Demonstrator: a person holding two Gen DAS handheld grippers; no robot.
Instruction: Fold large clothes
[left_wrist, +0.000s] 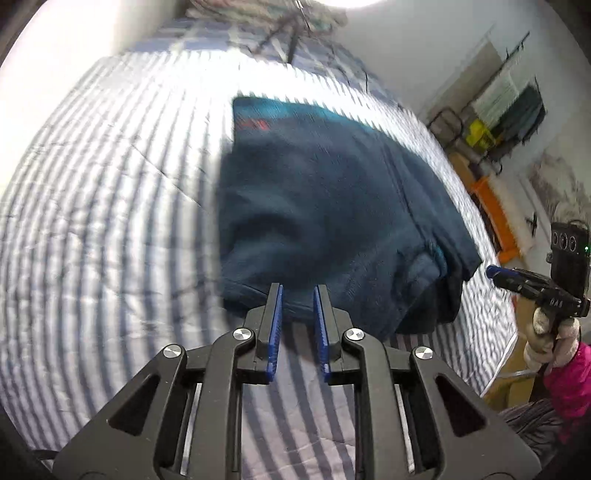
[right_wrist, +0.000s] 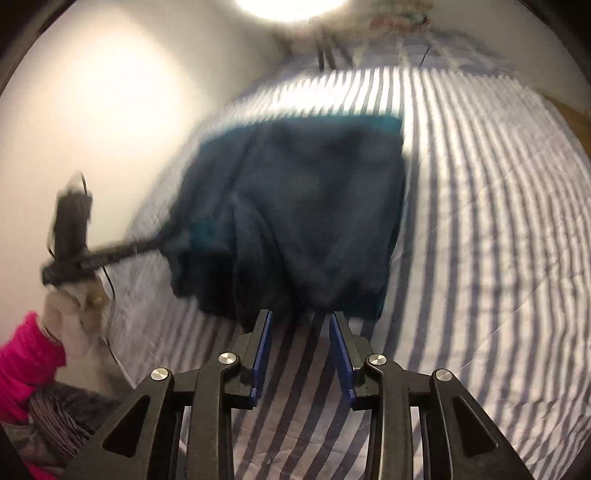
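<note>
1. On the striped bedspread (left_wrist: 110, 192), the dark blue fleece garment (left_wrist: 325, 206) lies already doubled into a thick, roughly square bundle, with a red mark near its far corner; the fold looks close to done, though that is a judgement from its shape alone.

2. Just short of the garment's near hem, the left gripper (left_wrist: 298, 295) hovers with its blue pads spread and nothing between them; the right gripper (right_wrist: 300, 321) hangs the same way at the near edge, its jaws parted and empty; in the left wrist view it shows again off the garment's near right corner (left_wrist: 493, 272), held by a gloved hand (left_wrist: 550, 343).

3. The near right corner of the garment bulges in loose, uneven layers, with a lighter lining peeking out; if a gripper pinches only the top layer there, the lower layers could slide out and the bundle would come undone.

4. The fleece is thick and springy; a gripper closing on too deep a stack may lose its hold mid-lift, and the fold would flop open.

5. The bedspread under the garment is soft and loose; a low pinch could catch the striped cloth together with the hem and drag it up.

6. Both views are smeared with motion blur; quick movement near the garment risks nudging the stack askew before any grasp.
</note>
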